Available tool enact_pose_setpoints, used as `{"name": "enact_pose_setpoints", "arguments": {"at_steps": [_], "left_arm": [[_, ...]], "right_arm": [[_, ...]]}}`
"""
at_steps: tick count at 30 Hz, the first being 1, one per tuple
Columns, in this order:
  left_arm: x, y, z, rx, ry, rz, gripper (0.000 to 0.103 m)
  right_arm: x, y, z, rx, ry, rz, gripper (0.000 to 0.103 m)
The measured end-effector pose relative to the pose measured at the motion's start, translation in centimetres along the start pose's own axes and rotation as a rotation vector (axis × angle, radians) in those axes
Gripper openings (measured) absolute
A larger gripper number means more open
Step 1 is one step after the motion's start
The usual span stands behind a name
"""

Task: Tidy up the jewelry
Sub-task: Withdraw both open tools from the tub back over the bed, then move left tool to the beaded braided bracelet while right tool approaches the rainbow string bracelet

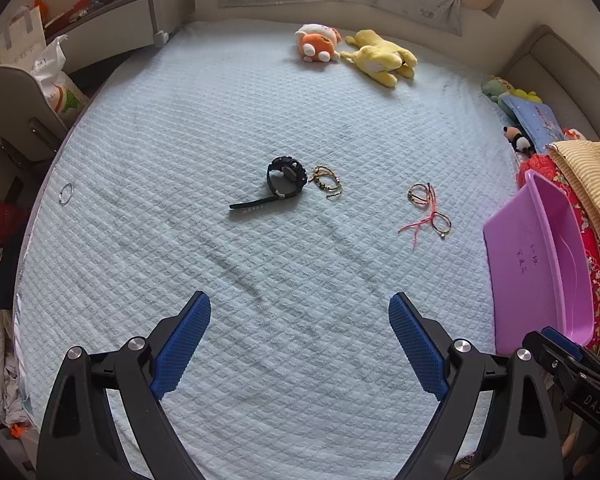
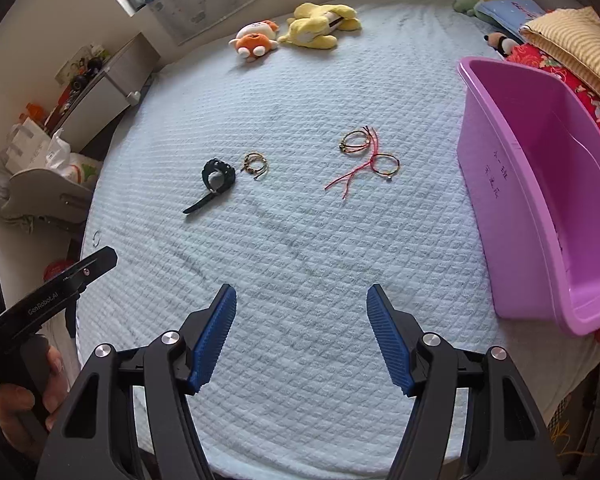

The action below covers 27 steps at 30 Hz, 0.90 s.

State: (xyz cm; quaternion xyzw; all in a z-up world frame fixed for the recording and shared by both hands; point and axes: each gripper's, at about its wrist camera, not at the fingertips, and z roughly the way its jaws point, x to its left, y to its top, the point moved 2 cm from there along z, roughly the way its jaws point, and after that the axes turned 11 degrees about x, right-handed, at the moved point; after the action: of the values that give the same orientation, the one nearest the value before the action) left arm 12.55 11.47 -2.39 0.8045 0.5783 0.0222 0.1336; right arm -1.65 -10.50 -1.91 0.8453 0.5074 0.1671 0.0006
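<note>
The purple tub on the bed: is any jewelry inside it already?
In the part of the purple tub that shows, there is only bare plastic. Its near wall hides part of the floor. The watch and bracelets lie on the bedspread.

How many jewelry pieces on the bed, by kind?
Watch: 1
Gold bracelet bundle beside the watch: 1 bundle, strands too fine to count
Bracelet loops with red cord: 2 clusters, touching
Loose silver ring near the bed's left edge: 1
Total: 5 groups, none in the purple bin.
</note>
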Motion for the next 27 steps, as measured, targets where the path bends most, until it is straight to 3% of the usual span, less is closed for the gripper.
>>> {"name": "enact_pose_setpoints", "arguments": {"at_steps": [6, 16, 27], "left_arm": [[0.4, 2.1, 4.7, 0.004, 0.014, 0.026, 0.089], [-2.8, 5.0, 13.5, -0.118, 0.0, 0.075, 0.09], [-6.3, 8.0, 21.0, -0.18, 0.023, 0.133, 0.09]], "right_arm": [[-1.7, 1.4, 2.8, -0.046, -0.066, 0.036, 0.065], [-6.5, 4.9, 11.1, -0.139, -0.128, 0.014, 0.065], [-9.9, 9.3, 18.0, -0.186, -0.119, 0.006, 0.065]]}}
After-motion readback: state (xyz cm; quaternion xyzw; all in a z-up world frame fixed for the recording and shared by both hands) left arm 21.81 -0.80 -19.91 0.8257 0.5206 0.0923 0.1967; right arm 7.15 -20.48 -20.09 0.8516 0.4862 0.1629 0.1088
